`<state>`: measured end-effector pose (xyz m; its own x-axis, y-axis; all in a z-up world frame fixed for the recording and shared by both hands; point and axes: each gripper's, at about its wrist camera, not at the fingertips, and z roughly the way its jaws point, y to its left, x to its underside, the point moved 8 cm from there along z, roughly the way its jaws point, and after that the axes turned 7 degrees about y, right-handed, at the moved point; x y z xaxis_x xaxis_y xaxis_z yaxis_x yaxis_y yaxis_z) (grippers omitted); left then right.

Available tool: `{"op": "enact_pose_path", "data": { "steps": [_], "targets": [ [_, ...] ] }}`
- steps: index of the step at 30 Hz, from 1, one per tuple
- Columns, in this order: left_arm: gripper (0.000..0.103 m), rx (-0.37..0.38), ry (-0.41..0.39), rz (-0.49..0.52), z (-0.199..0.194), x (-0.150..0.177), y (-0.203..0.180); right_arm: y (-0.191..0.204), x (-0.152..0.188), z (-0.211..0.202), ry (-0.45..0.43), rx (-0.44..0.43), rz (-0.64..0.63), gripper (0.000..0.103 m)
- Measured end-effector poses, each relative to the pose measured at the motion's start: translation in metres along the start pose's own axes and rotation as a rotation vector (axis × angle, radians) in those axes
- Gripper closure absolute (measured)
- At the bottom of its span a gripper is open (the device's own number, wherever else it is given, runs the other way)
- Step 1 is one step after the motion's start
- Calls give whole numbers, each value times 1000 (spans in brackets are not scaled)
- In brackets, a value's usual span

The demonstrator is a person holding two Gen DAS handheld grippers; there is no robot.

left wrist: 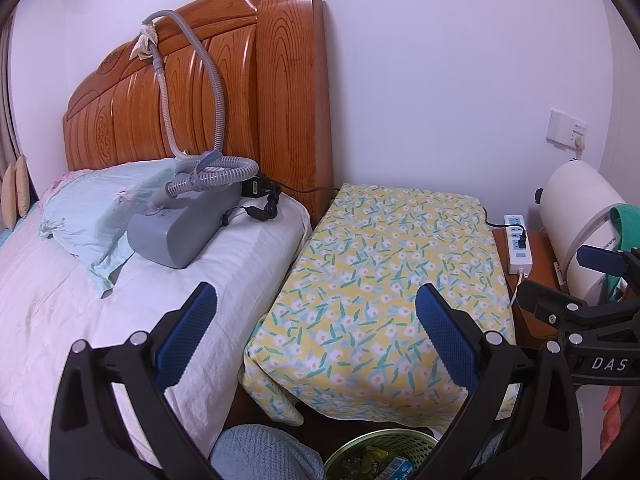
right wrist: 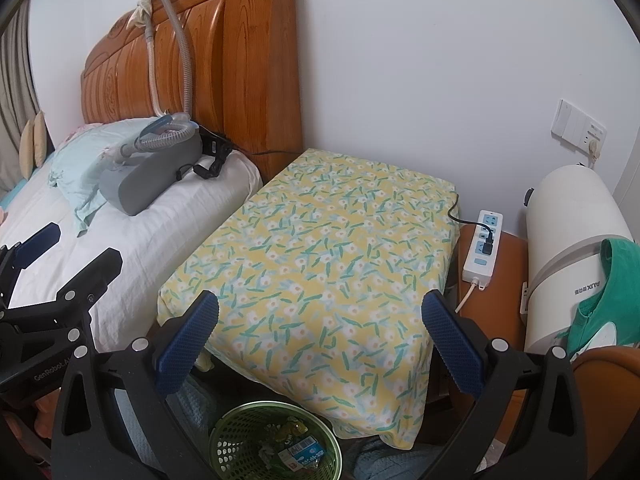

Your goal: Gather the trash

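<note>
Trash (right wrist: 298,450) sits in the green mesh basket (right wrist: 236,436) on the floor, at the foot of the flowered cloth (right wrist: 320,264): a blue-and-white carton and some crumpled green wrappers, low between my two tongs.

Going from the left, the bed (left wrist: 80,300) runs along that side with its wooden headboard (left wrist: 192,92), and on the white sheet rests a grey machine (left wrist: 180,232) with a ribbed hose (left wrist: 192,68) looped up over the headboard. My left gripper (left wrist: 316,334) hovers level over the edge of the bed and the near corner of the flowered cloth, pointing toward the wall; its blue pads (left wrist: 186,340) stand wide apart and hold nothing. My knee (left wrist: 264,454) in pale blue knit shows just under it.

My right gripper (right wrist: 320,344) hangs beside the left one, above the near end of the cloth, likewise spread wide and empty. Right of it, a white power strip (right wrist: 482,246) lies on a brown stand beside a white appliance (right wrist: 568,248) draped with green fabric (right wrist: 608,304).
</note>
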<state>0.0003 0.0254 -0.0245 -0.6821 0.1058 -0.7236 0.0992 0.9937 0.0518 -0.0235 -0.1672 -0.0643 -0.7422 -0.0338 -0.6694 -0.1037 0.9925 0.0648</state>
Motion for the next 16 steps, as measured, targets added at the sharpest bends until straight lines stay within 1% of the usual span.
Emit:
{"op": "enact_pose_path", "data": {
  "steps": [7,16],
  "targets": [
    [8,-2,-5,-3,3,0,1,-1,1,1,6,0,2,2],
    [8,-8,9,0,8,1,1,-1,1,2,8,1,4,2]
  ]
}}
